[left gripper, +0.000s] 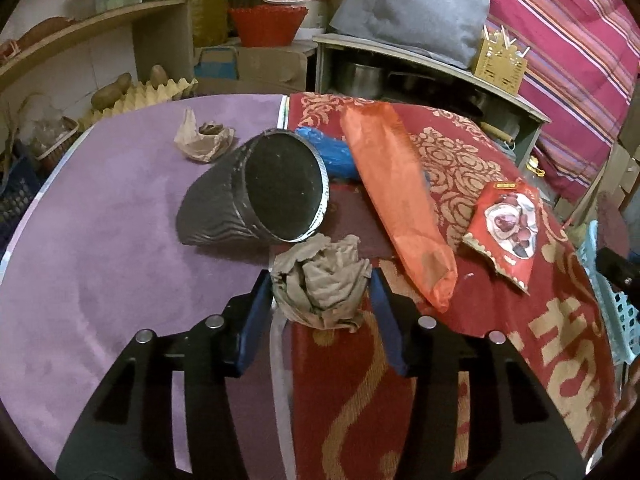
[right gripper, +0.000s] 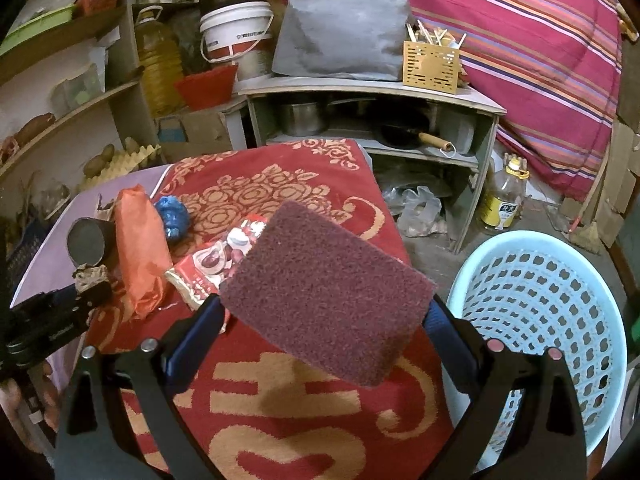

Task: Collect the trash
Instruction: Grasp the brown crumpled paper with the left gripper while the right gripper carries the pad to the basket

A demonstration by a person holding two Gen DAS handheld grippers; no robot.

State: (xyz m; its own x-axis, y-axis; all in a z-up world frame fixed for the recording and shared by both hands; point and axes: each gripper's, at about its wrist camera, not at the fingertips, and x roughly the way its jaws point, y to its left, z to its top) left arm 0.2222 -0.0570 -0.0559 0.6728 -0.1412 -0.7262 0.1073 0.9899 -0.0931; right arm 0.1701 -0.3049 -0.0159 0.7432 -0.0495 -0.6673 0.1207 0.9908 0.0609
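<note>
Trash collection, grasp step: left hand-held gripper [left gripper: 320,292] has its jaws closing around crumpled brown paper [left gripper: 320,284], just in front of the toppled black cup [left gripper: 256,192]; whether the pads already press cannot be told. Squeeze fully before lifting. Right hand-held gripper [right gripper: 326,308] grips a maroon scouring pad [right gripper: 328,292] left of the blue basket [right gripper: 536,300]. Writing on the red snack packet [left gripper: 508,228], right of the cup, is illegible.

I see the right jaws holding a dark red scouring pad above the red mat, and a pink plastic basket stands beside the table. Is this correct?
Not quite: the basket is light blue, not pink, as the right wrist view shows. The rest holds: the right gripper has its jaws on a dark red scouring pad above the red mat, and the basket stands beside the table.
</note>
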